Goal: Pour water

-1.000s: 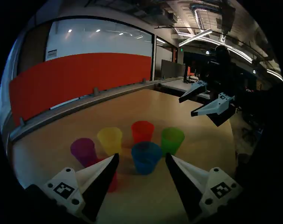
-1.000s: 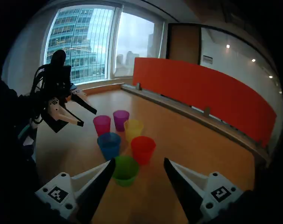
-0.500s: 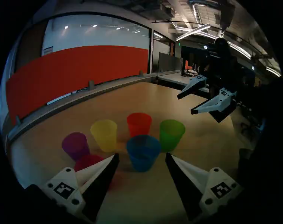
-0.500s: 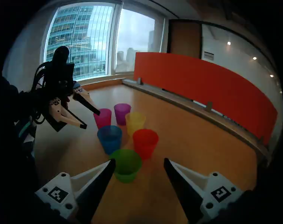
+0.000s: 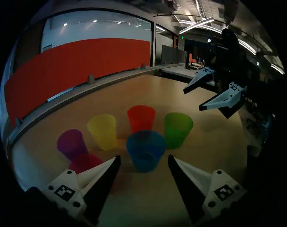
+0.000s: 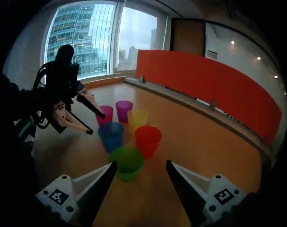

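Six cups [image 5: 141, 118] are clustered on the worktop [image 5: 162, 96], blue cup [image 5: 145, 151] nearest left tongs [image 5: 143, 157], green cup [image 6: 127, 165] nearest right tongs [image 6: 141, 162]. Both tongs are held wide open, empty. Cups are judged light, squashable: a gentle mid-wall grip is advised.

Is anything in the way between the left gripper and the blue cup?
Nothing visible is. The blue cup stands straight ahead of the open left gripper and is the nearest of all the cups. The red cup stands behind it, and the green cup is off to one side.
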Available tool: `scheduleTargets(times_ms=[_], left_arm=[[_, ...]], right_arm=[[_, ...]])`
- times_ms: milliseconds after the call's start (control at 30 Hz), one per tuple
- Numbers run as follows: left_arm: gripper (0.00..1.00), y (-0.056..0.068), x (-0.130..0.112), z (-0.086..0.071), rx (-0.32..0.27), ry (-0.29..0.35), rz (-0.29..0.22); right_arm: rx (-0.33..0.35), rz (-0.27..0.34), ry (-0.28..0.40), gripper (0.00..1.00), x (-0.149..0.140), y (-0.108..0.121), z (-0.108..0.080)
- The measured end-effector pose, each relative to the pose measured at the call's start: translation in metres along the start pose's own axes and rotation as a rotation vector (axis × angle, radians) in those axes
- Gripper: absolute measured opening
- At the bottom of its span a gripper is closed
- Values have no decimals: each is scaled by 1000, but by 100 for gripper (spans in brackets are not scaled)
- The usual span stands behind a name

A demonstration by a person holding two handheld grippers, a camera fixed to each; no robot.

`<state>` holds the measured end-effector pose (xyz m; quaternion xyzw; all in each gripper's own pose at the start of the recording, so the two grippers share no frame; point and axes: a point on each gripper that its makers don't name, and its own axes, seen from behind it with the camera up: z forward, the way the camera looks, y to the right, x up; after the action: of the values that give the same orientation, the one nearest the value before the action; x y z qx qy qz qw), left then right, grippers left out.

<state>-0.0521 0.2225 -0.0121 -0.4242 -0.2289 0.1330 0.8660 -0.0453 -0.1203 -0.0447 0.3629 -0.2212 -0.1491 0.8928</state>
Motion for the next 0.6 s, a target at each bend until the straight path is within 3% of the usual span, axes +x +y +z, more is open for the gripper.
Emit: scheduleTargets(times_ms=[600], left_arm=[[92, 0, -7, 32, -6, -43, 15]], right_arm=[[5, 4, -5, 100, -3, 2, 4]])
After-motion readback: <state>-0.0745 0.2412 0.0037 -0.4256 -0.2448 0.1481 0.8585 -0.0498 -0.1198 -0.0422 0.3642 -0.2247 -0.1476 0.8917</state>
